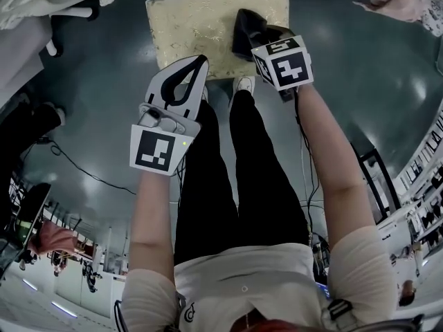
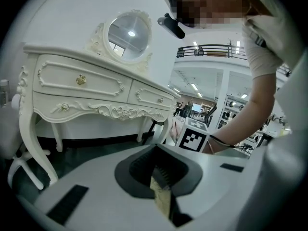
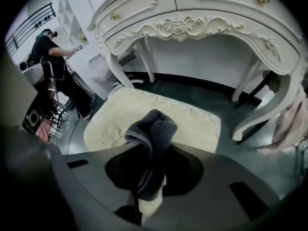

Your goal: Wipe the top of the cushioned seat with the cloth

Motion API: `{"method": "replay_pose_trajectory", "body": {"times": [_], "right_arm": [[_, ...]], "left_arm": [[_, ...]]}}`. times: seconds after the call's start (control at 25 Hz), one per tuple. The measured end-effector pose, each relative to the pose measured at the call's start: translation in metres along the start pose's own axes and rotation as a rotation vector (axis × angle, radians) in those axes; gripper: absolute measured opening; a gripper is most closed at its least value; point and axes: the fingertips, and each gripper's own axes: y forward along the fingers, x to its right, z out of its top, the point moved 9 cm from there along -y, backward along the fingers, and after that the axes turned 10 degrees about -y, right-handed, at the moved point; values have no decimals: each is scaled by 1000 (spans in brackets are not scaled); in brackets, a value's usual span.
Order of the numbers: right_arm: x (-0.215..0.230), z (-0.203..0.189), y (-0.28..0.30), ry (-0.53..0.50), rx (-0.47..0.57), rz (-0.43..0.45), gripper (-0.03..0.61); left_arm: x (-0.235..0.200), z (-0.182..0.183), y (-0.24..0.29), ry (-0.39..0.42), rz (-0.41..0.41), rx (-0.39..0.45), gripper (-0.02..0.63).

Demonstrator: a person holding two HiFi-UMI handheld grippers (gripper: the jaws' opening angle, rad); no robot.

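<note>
Right gripper (image 3: 149,177): jaws closed on a bunched dark grey cloth (image 3: 151,138), which stands up in a rounded fold beyond the jaw tips. The lower end of the cloth is lost in the dark recess of the gripper body. In the head view the cloth (image 1: 248,32) lies over the right-hand part of the cushioned seat (image 1: 197,23), near its front edge. Actual contact between cloth and cushion cannot be confirmed, as the gripper and its marker cube (image 1: 284,62) cover that spot. The seat is pale yellow with a patterned top. In the right gripper view its near edge (image 3: 192,121) is hidden behind the gripper. Left gripper (image 1: 200,63): jaws brought together with nothing gripped, tips over the seat's front edge, just beside the person's legs. In the left gripper view a pale sliver shows in the slit between the jaws and cannot be identified. A white carved dressing table (image 2: 91,88) with an oval mirror (image 2: 127,35) stands beyond the seat, its legs partly cut off.
</note>
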Motion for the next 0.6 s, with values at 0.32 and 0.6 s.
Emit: {"method": "replay_pose_trajectory", "body": {"times": [0.32, 0.6], "right_arm": [[42, -34, -17, 55, 1, -25, 78], [69, -64, -25, 102, -42, -85, 77]], "left_arm": [[35, -4, 37, 40, -59, -37, 12], [59, -12, 53, 50, -98, -30, 12]]}}
